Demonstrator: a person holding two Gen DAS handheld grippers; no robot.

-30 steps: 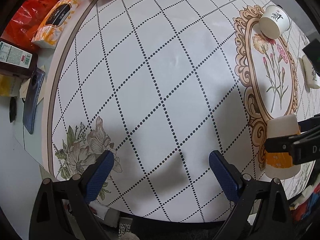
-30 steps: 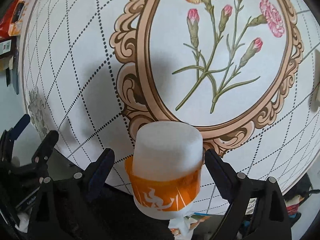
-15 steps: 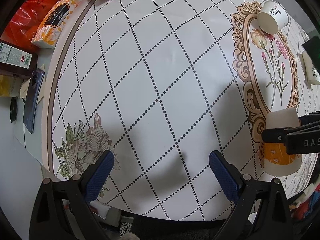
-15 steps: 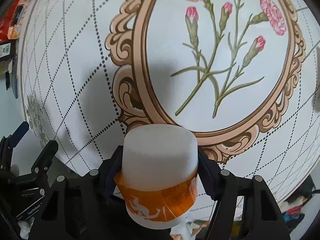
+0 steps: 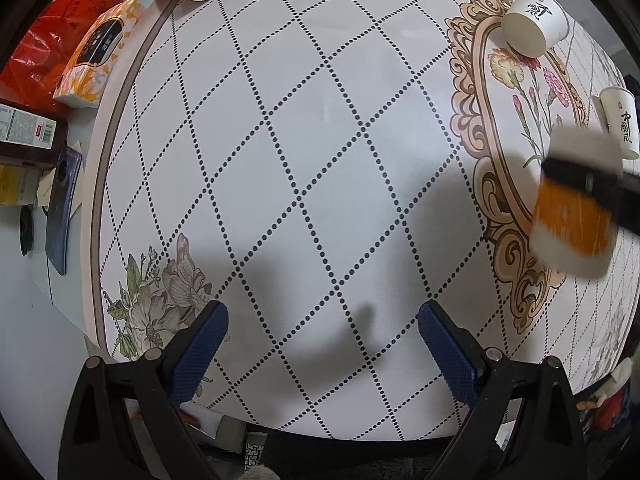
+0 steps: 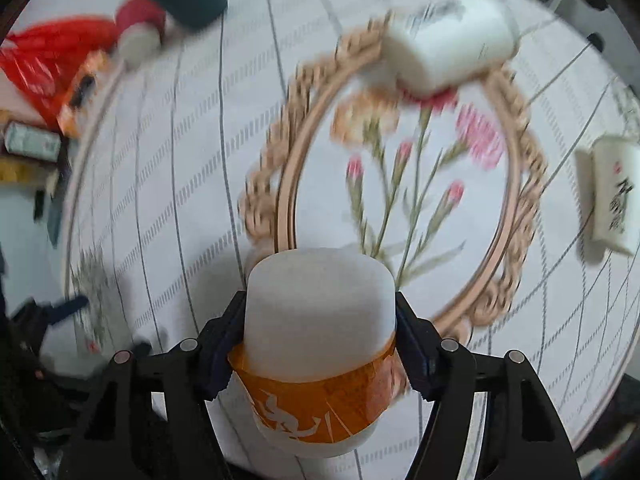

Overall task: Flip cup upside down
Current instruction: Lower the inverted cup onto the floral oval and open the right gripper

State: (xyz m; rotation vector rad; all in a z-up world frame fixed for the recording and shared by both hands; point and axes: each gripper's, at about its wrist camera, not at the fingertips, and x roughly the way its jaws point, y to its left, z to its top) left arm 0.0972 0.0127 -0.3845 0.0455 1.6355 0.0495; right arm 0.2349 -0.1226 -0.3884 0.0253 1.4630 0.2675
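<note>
- The right hand-held gripper (image 6: pixel 320 344) was pinching the cup (image 6: pixel 318 344), its two pads pressed on opposite sides of the white wall just above the orange band.
- The cup was held above the surface (image 5: pixel 304 152), near its front edge, at the lower end of the oval flower frame (image 6: pixel 400 208). In the left wrist view the cup (image 5: pixel 576 204) appeared blurred and tilted; whether any part touched the surface could not be told.
- Which end of the cup faced the camera could not be read with certainty: the far end showed as a flat white face.
- Judgement: the step in hand was the turn-over. It would be done well with a steady wrist roll, the pinch kept firm but not crushing the thin wall, and the cup lifted enough for its rim to swing free.
- Judgement: it should be set down level on bare surface, apart from the two white paper cups (image 6: pixel 448 40) (image 6: pixel 612 196) lying near the frame.
- The right wrist view was heavily smeared, consistent with fast motion.
- The left hand-held gripper (image 5: pixel 320 344) hung spread wide over the dotted surface, holding nothing, well apart from the cup.
</note>
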